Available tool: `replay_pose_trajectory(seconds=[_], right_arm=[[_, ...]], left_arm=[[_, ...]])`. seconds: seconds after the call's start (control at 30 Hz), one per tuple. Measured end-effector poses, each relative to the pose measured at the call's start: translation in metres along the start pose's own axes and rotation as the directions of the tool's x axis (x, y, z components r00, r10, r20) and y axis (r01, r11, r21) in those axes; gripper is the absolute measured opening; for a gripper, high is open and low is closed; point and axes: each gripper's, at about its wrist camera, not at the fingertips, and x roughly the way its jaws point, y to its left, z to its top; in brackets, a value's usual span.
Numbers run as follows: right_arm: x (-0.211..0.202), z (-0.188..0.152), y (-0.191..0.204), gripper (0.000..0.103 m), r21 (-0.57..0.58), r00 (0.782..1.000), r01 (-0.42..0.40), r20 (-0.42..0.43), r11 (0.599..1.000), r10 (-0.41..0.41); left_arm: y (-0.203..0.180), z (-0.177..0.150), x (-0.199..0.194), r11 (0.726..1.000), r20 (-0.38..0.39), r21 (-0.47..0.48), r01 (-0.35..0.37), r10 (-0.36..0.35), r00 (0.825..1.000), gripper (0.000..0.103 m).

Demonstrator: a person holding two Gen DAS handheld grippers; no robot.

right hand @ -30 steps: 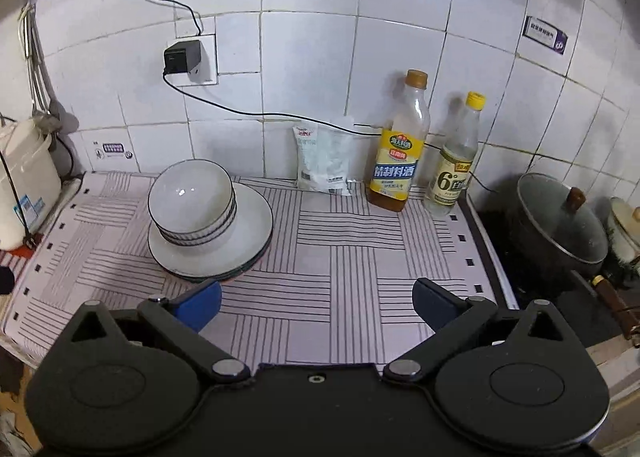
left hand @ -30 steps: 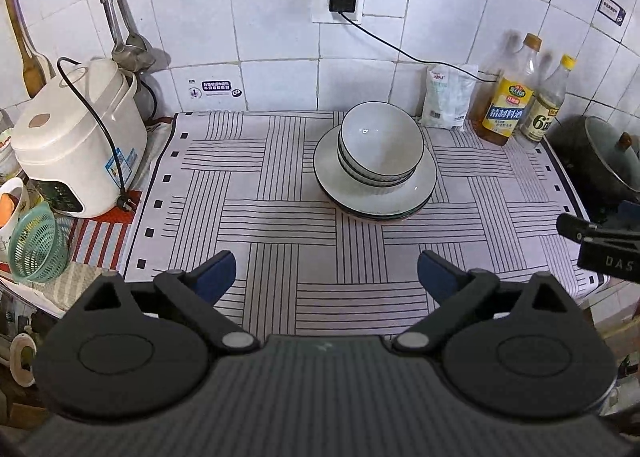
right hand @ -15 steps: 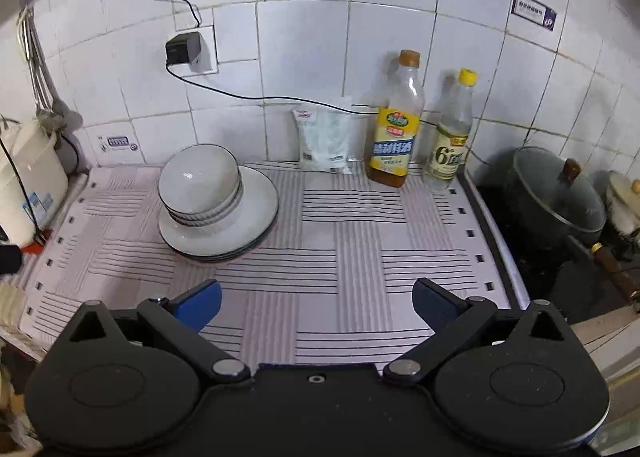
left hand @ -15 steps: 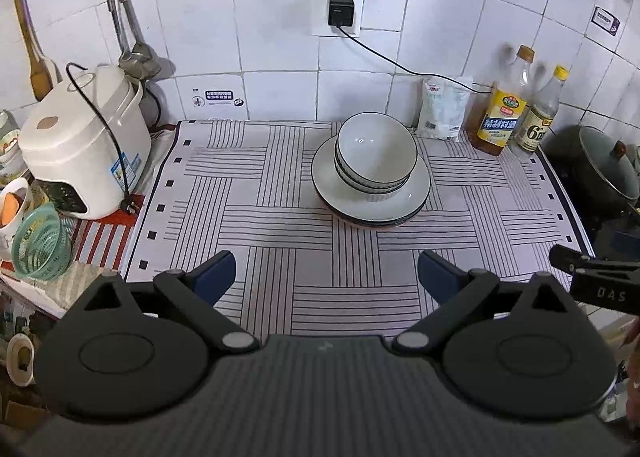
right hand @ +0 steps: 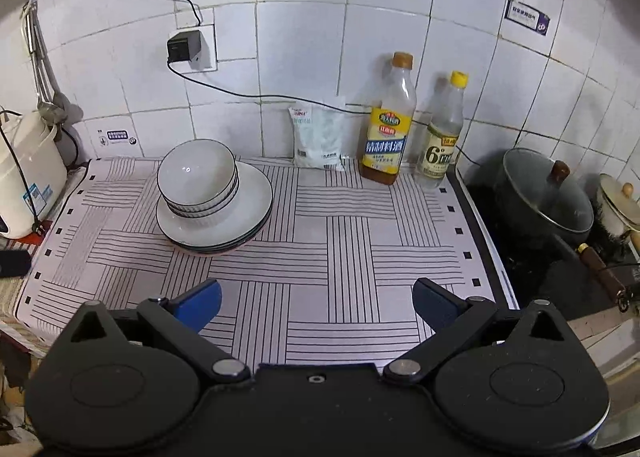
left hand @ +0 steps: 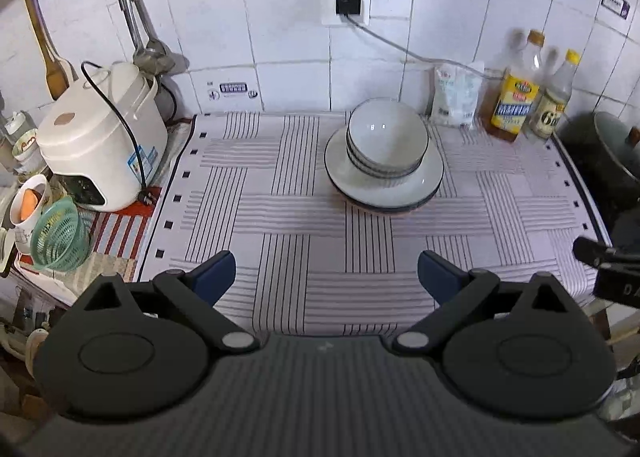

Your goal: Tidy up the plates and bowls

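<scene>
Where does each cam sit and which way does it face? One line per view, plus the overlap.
Left wrist: on the left gripper, looking forward and down over the striped mat at the bowl stack, with the rice cooker at its left; own open fingers show, and the right gripper's tip at its right edge.
Right wrist: on the right gripper, facing the same tiled wall from further right, with the pot at its right; own open fingers show.
Shared: bowl stack, plates, bottles, mat.

I see white, dark-rimmed bowls (left hand: 383, 141) nested upright on a stack of matching plates (left hand: 428, 177), sitting on the striped cloth (left hand: 280, 217) toward the tiled wall.
</scene>
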Motion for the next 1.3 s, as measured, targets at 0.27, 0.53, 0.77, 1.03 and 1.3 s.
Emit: replay_pose_trajectory(seconds=[0.27,0.53,0.77,1.03,1.3], right_arm=[[-0.005,-0.005,0.005,0.103,0.009,0.998,-0.017,0.059,1.000,0.016],[-0.001,-0.005,0.013,0.103,-0.015,0.998,-0.001,0.057,1.000,0.002],[0.004,-0.006,0.014,0.103,-0.012,1.000,0.001,0.030,1.000,0.000],[0.006,-0.006,0.014,0.103,-0.002,1.000,-0.009,0.012,1.000,0.009],[0.009,-0.007,0.015,0.103,-0.001,1.000,-0.015,0.001,1.000,0.015]], left_arm=[[-0.007,-0.012,0.010,0.999,0.020,0.033,-0.013,0.012,1.000,0.099],[-0.008,-0.018,0.014,1.000,0.029,0.015,0.002,-0.003,1.000,0.099],[-0.005,-0.015,0.013,0.999,0.055,-0.005,-0.032,0.032,0.998,0.099],[-0.004,-0.014,0.015,1.000,0.052,-0.008,-0.027,0.027,0.998,0.100],[0.000,-0.015,0.012,1.000,0.060,-0.020,-0.024,0.025,0.998,0.102]])
